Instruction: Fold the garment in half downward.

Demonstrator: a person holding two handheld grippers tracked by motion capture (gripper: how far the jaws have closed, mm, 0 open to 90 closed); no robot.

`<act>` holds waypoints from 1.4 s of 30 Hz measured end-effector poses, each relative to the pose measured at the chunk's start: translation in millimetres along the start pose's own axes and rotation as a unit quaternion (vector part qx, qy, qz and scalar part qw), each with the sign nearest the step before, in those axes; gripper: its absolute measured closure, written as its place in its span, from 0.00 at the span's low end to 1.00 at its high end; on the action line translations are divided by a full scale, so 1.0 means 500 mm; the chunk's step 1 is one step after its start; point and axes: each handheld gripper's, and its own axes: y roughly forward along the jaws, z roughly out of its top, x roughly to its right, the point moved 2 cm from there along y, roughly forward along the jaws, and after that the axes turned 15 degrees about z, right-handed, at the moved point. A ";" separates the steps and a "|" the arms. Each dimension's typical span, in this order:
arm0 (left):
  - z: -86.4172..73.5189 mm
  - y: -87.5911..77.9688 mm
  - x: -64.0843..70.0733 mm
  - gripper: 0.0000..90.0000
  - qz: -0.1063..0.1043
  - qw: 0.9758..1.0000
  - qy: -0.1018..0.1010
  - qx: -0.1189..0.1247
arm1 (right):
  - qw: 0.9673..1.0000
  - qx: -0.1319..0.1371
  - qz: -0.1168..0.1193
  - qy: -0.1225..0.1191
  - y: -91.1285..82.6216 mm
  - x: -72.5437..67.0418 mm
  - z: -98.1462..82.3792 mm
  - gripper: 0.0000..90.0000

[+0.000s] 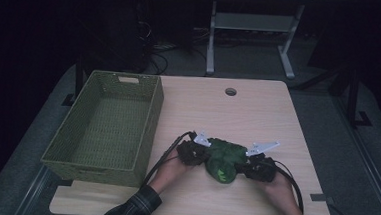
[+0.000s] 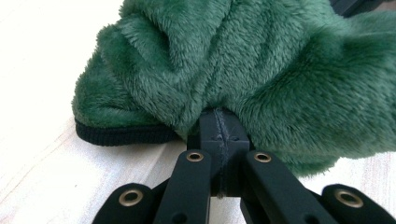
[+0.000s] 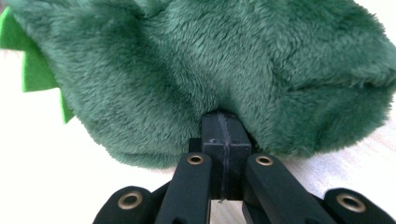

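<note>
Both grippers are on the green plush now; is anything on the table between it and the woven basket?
Nothing visible. The left gripper and right gripper are both shut on the green plush, and the bare table between it and the woven basket holds nothing. Only the basket's own near wall has to be cleared, so a lift is probably needed.

In the left gripper view, the green plush toy (image 2: 261, 70) runs off the top and right edges, and its fur hides the closed jaw tips at lower centre. In the right gripper view, it is cut off at the top, with a bright green felt piece (image 3: 35, 70) clipped at the left edge. In the high view, both sleeves leave the bottom edge, and the toy's shape is too small and dim to make out.
</note>
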 end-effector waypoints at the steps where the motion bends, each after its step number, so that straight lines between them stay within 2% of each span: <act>1: 0.001 -0.001 0.000 1.00 0.002 1.000 0.006 -0.003 | 1.000 0.001 0.001 0.001 0.000 0.000 -0.001 1.00; 6: 0.000 -0.004 -0.004 1.00 -0.002 1.000 0.000 0.002 | 1.000 -0.005 -0.002 -0.004 -0.005 -0.003 -0.001 1.00; 10: 0.002 -0.021 -0.007 1.00 -0.009 1.000 -0.010 0.012 | 1.000 0.020 -0.002 -0.014 -0.034 -0.008 -0.001 1.00; 11: 0.002 -0.028 -0.007 1.00 -0.011 1.000 -0.012 0.016 | 1.000 0.025 -0.001 -0.008 -0.042 -0.011 -0.001 1.00; 13: 0.002 -0.045 -0.006 1.00 -0.017 1.000 -0.010 0.024 | 0.999 0.034 -0.004 -0.011 -0.062 -0.012 0.000 1.00; 14: 0.001 -0.053 -0.003 1.00 -0.018 0.999 -0.016 0.032 | 0.999 0.040 -0.006 -0.011 -0.071 -0.012 0.001 1.00; 15: 0.000 -0.060 -0.002 1.00 -0.021 0.999 -0.011 0.031 | 0.999 0.048 -0.008 -0.015 -0.081 -0.010 0.001 1.00; 17: -0.005 -0.081 0.005 1.00 -0.024 0.999 -0.010 0.039 | 0.998 0.064 -0.013 -0.014 -0.103 -0.008 0.005 1.00; 21: -0.016 -0.105 0.020 1.00 -0.039 0.998 -0.018 0.051 | 0.997 0.077 -0.020 -0.013 -0.124 0.003 0.014 1.00; 23: -0.022 -0.112 0.032 1.00 -0.046 0.997 -0.015 0.052 | 0.996 0.082 -0.025 -0.012 -0.131 0.012 0.022 1.00; 30: -0.037 -0.111 0.070 1.00 -0.071 0.996 -0.012 0.047 | 0.995 0.095 -0.040 -0.010 -0.131 0.051 0.070 1.00; 32: -0.037 -0.106 0.084 1.00 -0.080 0.996 -0.004 0.043 | 0.994 0.103 -0.036 -0.009 -0.125 0.063 0.081 1.00; 33: -0.036 -0.104 0.089 1.00 -0.081 0.996 -0.002 0.043 | 0.995 0.096 -0.039 -0.007 -0.118 0.070 0.089 1.00; 37: -0.032 -0.096 0.108 1.00 -0.091 0.995 0.010 0.039 | 0.995 0.097 -0.037 -0.009 -0.097 0.085 0.110 1.00; 38: -0.030 -0.093 0.113 1.00 -0.095 0.995 0.006 0.042 | 0.995 0.090 -0.035 -0.009 -0.090 0.090 0.114 1.00; 42: -0.021 -0.079 0.131 1.00 -0.106 0.993 0.014 0.040 | 0.996 0.081 -0.023 -0.003 -0.059 0.107 0.130 1.00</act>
